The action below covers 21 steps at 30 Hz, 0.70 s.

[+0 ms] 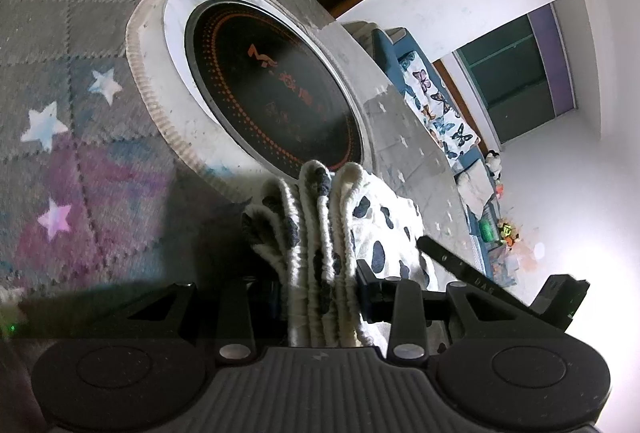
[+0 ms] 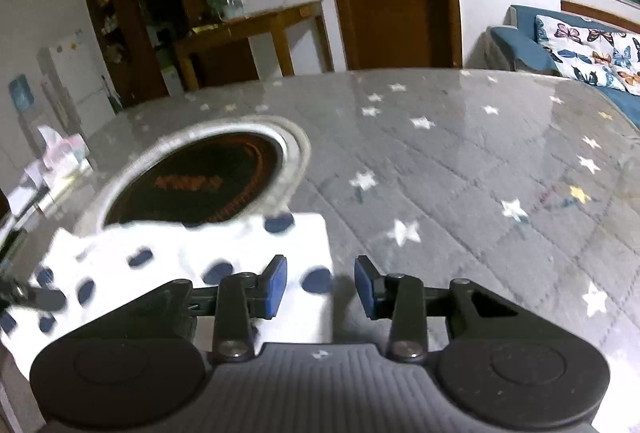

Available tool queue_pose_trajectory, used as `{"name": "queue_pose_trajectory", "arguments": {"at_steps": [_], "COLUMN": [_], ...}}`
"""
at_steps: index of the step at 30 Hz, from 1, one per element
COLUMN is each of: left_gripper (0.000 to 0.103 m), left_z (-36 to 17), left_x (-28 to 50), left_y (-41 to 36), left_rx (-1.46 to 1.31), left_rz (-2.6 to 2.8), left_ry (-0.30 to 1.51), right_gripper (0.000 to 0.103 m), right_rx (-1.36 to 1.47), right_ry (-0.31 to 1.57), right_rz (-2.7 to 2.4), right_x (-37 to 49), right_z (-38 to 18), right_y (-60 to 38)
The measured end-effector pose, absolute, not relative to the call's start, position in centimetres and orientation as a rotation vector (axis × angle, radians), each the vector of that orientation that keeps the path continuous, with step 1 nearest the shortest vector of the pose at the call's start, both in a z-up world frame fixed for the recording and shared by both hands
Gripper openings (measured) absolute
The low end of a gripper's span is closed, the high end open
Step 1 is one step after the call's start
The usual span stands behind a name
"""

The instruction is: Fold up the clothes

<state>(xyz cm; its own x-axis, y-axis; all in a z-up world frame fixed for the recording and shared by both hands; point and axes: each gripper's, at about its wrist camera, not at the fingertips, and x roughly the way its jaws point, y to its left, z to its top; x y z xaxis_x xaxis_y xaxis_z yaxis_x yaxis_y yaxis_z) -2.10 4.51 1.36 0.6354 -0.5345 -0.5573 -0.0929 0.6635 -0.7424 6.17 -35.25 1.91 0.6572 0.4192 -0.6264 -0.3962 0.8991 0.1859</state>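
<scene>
Left jaws point(image 1: 320, 297) clamped on bunched cloth point(image 1: 328, 233); right jaws point(image 2: 320, 285) open, empty, cloth point(image 2: 192, 257) edge just left.

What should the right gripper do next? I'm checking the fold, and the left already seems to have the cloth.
Probably slide the right gripper sideways onto the near edge of the spotted cloth and close. Its jaws stand open with nothing between them, while the left gripper is clamped on bunched folds.
</scene>
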Motion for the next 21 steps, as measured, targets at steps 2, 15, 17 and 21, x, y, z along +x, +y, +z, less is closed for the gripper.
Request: {"name": "queue_pose_trajectory", "arguments": {"at_steps": [2, 15, 17, 21], "left_gripper": [0.037, 0.037, 0.037, 0.037], "left_z": [1.4, 1.9, 2.0, 2.2], "left_x": [-2.1, -2.0, -2.0, -2.1], "left_y": [4.4, 3.7, 3.6, 3.4], "left_rx": [-0.820, -0.756, -0.744, -0.713], "left_rz": [-0.284, -0.274, -0.273, -0.272], "left_ry": [0.866, 0.867, 0.866, 0.865], "right_gripper": [0.037, 0.037, 0.038, 0.047], "right_rx": [0.043, 0.016, 0.060, 0.123], "right_ry": [0.711, 0.711, 0.709, 0.717], "right_rz": [0.451, 0.498, 0.494, 0.477], "right_x": [5.6, -0.4, 0.2, 1.9], "right_z": [1.8, 1.8, 2.1, 2.1], "right_y": [-35.9, -37.4, -37.6, -37.3]}}
